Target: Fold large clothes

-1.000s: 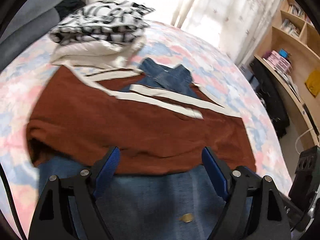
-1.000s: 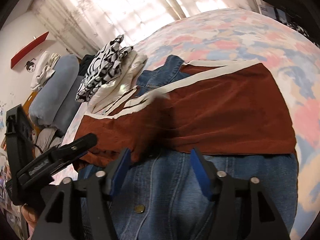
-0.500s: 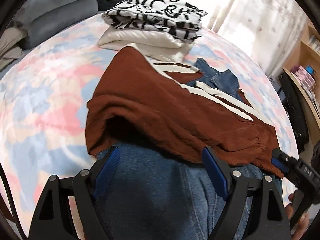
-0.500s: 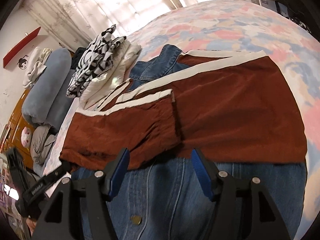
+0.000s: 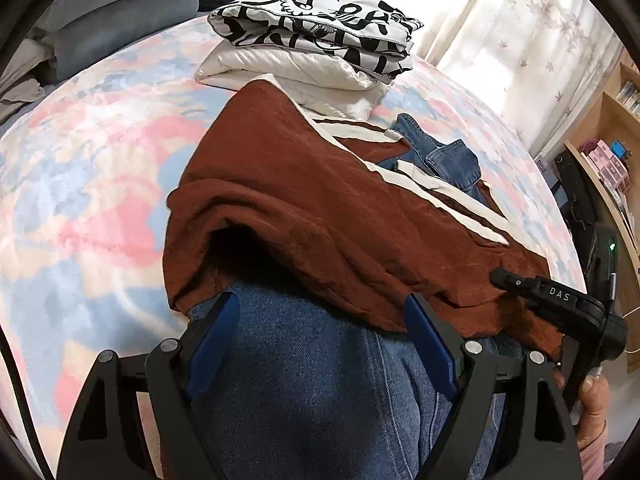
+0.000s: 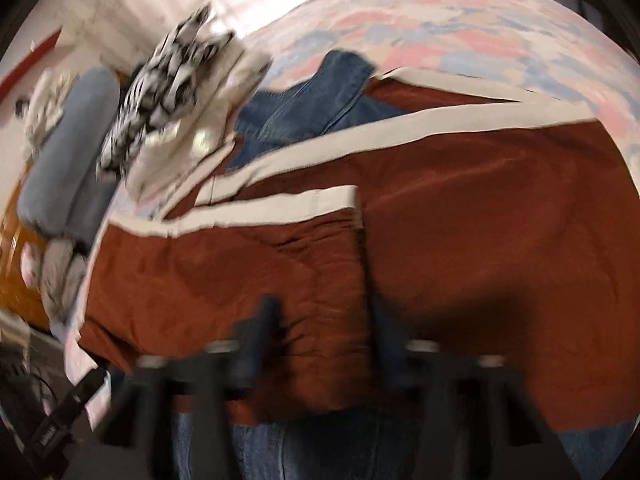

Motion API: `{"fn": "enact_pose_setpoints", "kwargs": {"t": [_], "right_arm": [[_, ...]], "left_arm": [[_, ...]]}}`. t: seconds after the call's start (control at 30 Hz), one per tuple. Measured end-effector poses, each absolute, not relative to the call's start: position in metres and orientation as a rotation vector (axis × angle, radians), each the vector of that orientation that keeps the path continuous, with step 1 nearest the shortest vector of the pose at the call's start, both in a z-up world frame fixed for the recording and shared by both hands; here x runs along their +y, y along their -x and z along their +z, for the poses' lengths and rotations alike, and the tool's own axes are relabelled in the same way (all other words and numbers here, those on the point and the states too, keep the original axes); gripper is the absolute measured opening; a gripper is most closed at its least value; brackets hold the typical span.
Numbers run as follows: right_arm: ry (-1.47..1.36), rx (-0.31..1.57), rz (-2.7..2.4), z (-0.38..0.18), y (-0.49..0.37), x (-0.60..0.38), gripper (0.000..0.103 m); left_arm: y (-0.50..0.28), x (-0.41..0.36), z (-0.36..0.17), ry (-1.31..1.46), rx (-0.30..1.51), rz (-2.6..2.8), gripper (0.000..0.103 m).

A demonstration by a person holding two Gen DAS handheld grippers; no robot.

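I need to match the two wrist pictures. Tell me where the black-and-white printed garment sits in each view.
Left wrist: black-and-white printed garment at top centre, folded on the white padded garment.
Right wrist: blurred, upper left, on that white garment.
Shared landmark: the rust-brown garment with cream stripes, lying below it in both views.

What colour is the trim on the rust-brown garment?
Cream white bands edge the rust-brown garment; the left wrist view shows them best.
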State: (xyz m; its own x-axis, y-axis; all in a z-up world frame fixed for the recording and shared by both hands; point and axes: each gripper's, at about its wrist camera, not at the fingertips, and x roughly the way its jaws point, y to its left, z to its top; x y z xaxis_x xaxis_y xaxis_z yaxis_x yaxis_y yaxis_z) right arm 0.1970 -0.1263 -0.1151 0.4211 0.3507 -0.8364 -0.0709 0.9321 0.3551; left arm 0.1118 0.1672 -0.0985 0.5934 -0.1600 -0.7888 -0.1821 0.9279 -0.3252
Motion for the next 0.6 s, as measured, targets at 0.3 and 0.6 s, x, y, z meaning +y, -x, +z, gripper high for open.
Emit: {"fn": "enact_pose_setpoints", "kwargs": {"t": [0.3, 0.6], "right_arm": [[-0.112, 0.698, 0.416, 0.035, -0.162, -0.090, 0.023], [-0.132, 0.568, 0.189, 0.052, -0.187, -0.138, 0.021]], "left_arm": [[-0.114, 0.167, -0.096, 0.410, 0.908, 0.016, 0.083], [-0.117, 0.175, -0.105, 0.446, 0.931, -0.001, 0.083]]}}
